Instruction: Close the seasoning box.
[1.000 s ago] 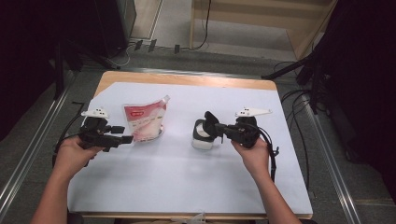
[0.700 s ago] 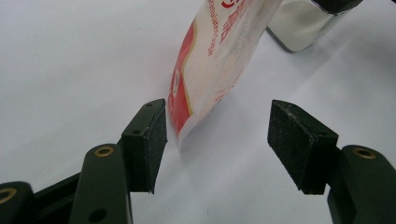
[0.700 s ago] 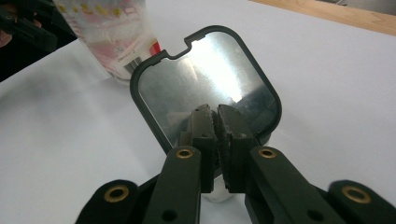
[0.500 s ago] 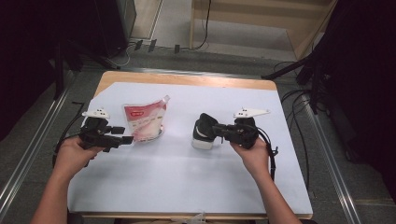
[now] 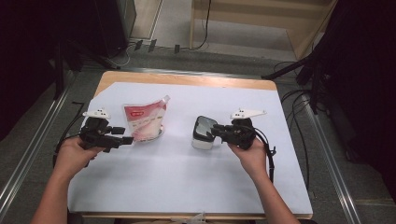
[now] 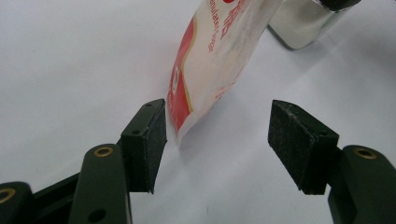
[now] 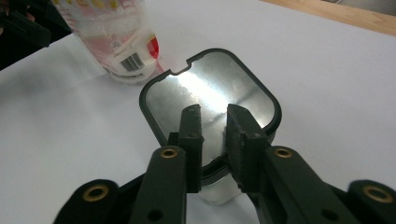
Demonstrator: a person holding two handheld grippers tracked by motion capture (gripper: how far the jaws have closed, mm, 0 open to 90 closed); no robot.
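Now the left gripper is resting low over the white sheet at the table's left side, its jaws standing wide apart. In the left gripper view the pouch, white with red print, is lying with its near corner between the pads, close to the left-hand pad; whether it is touching that pad cannot be told. From above, the pouch is lying tilted just beside the gripper, its spout pointing toward the far side of the table.

On the right, the right gripper is reaching to a small tin with a black rim, standing near the middle of the sheet. In the right gripper view the jaws are sitting close together astride the near rim of the tin, one finger inside over the shiny metal floor, the other at the outer wall, gripping the rim. The pouch's barcoded end is lying beyond the tin, apart from it.
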